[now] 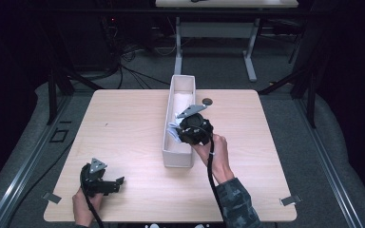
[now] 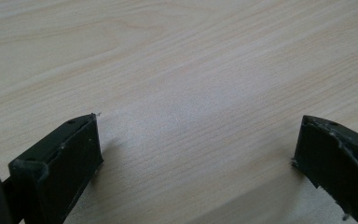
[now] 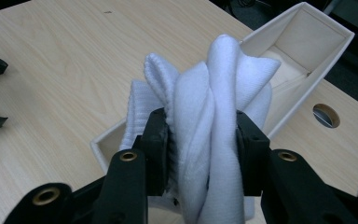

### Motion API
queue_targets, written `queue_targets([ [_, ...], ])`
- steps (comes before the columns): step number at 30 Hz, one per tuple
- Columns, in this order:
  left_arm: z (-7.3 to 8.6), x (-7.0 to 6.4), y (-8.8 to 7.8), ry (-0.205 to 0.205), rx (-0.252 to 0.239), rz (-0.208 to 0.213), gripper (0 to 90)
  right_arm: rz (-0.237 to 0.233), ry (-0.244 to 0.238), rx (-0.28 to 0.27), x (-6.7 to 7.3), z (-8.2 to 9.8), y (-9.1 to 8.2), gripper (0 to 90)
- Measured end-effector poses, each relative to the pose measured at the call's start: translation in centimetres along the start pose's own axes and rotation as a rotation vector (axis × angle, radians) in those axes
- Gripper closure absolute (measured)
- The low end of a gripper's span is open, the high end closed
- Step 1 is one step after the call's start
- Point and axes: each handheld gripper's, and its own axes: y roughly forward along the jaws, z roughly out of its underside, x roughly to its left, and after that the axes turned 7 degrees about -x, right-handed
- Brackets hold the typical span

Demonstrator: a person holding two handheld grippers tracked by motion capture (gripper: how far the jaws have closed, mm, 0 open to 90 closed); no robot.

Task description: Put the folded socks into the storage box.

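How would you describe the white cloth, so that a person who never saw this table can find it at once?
Start from the light wooden table and find the long, narrow white box standing along its middle. Over the near end of that box, the right gripper is shut on the white cloth. It is the one soft, bunched, ribbed thing, rising in folds between the black jaws.

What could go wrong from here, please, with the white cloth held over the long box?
The right gripper pinches the bunched white cloth only at its middle, so loose folds may snag on the narrow box's rim. Pushing down could also shove the light box sideways, as the open left gripper is not steadying it.
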Motion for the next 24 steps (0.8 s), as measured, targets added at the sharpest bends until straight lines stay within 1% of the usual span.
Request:
queue_targets([
  [1, 0.0, 0.0, 0.0, 0.0, 0.0, 0.0, 0.3, 0.0, -0.002, 0.001, 0.0, 0.0, 0.1, 62.5],
  [4, 0.0, 0.0, 0.0, 0.0, 0.001, 0.001, 0.3, -0.024, 0.005, 0.004, 0.2, 0.0, 0.6, 62.4],
  [7, 0.0, 0.0, 0.0, 0.002, 0.002, 0.001, 0.3, -0.02, 0.008, 0.011, 0.3, 0.0, 0.9, 62.4],
  [8, 0.0, 0.0, 0.0, 0.002, 0.002, 0.001, 0.3, -0.028, 0.009, 0.008, 0.4, 0.0, 1.0, 62.4],
  [10, 0.0, 0.0, 0.0, 0.002, 0.002, 0.001, 0.3, -0.028, 0.011, 0.015, 0.5, 0.0, 1.2, 62.4],
  [12, 0.0, 0.0, 0.0, 0.002, 0.002, 0.002, 0.3, -0.043, 0.018, 0.011, 0.6, 0.0, 1.5, 62.3],
  [17, 0.0, 0.0, 0.0, 0.002, 0.002, 0.002, 0.3, -0.046, 0.023, 0.014, 0.7, 0.1, 2.0, 62.3],
  [18, 0.0, 0.0, 0.0, 0.001, 0.002, 0.004, 0.3, -0.04, 0.022, 0.021, 0.8, 0.2, 2.1, 62.3],
  [19, 0.0, 0.0, 0.0, 0.002, 0.002, 0.003, 0.3, -0.048, 0.024, 0.021, 0.8, 0.2, 2.3, 62.4],
  [22, 0.0, 0.0, 0.0, 0.001, 0.0, 0.001, 0.3, -0.049, 0.023, 0.025, 0.8, 0.4, 2.6, 62.3],
  [24, 0.0, 0.0, 0.0, 0.001, -0.001, 0.001, 0.3, -0.052, 0.029, 0.038, 0.9, 0.7, 3.0, 62.3],
])
